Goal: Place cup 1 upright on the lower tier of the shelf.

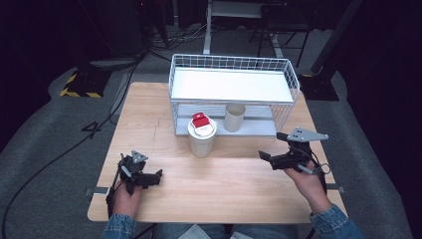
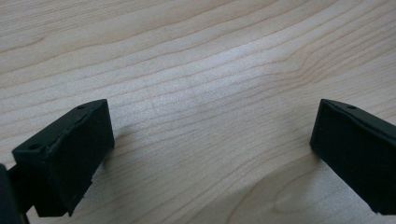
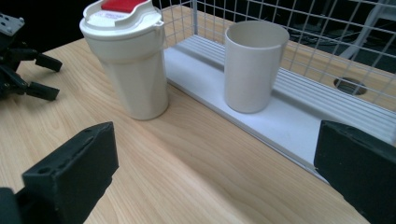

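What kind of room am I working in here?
Likely a lab or studio set up for recording, not a home: a lone wooden table on grey carpet, dark surroundings, cables trailing across the floor and hazard-striped stand bases. On the table stand a wire rack and a lidded cup.

The left gripper (image 1: 149, 178) sits low in the person's left hand (image 1: 125, 196), jaws spread wide with nothing between them. Well apart to its right, the right gripper (image 1: 266, 158) is raised higher in the right hand (image 1: 309, 180), jaws equally wide.
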`<act>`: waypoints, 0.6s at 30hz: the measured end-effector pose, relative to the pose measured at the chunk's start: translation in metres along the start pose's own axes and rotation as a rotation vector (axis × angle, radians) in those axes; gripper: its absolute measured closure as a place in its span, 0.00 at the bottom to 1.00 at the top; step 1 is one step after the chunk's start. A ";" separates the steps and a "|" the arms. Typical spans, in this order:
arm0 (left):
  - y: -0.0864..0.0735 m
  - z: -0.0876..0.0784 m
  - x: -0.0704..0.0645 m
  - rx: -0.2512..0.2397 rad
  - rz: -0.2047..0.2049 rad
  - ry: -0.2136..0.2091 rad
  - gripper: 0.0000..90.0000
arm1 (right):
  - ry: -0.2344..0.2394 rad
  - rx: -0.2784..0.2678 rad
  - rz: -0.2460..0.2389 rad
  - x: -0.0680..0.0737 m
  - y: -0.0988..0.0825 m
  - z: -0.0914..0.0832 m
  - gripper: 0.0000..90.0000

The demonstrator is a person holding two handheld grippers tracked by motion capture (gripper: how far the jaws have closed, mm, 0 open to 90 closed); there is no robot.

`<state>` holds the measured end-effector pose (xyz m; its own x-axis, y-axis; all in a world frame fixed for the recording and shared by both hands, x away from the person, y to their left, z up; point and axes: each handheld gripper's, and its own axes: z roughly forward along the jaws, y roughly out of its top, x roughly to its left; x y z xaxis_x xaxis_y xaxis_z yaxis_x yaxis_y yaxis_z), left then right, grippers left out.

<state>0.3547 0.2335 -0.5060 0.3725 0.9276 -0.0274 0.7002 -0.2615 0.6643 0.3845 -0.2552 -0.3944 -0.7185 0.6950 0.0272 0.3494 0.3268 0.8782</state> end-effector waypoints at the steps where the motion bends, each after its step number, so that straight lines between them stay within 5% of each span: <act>1: 0.000 0.000 0.000 0.001 0.001 0.000 0.00 | -0.006 0.007 0.000 0.000 -0.002 -0.003 0.00; 8: 0.000 0.000 0.000 0.000 0.001 -0.001 0.00 | -0.016 0.011 0.040 -0.006 -0.022 -0.023 0.00; 18: 0.000 0.000 0.000 0.000 0.000 0.000 0.00 | -0.038 0.045 0.025 -0.011 -0.052 -0.043 0.01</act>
<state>0.3547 0.2335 -0.5060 0.3726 0.9276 -0.0272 0.7003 -0.2618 0.6641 0.3486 -0.3072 -0.4196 -0.6861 0.7269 0.0299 0.3941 0.3368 0.8552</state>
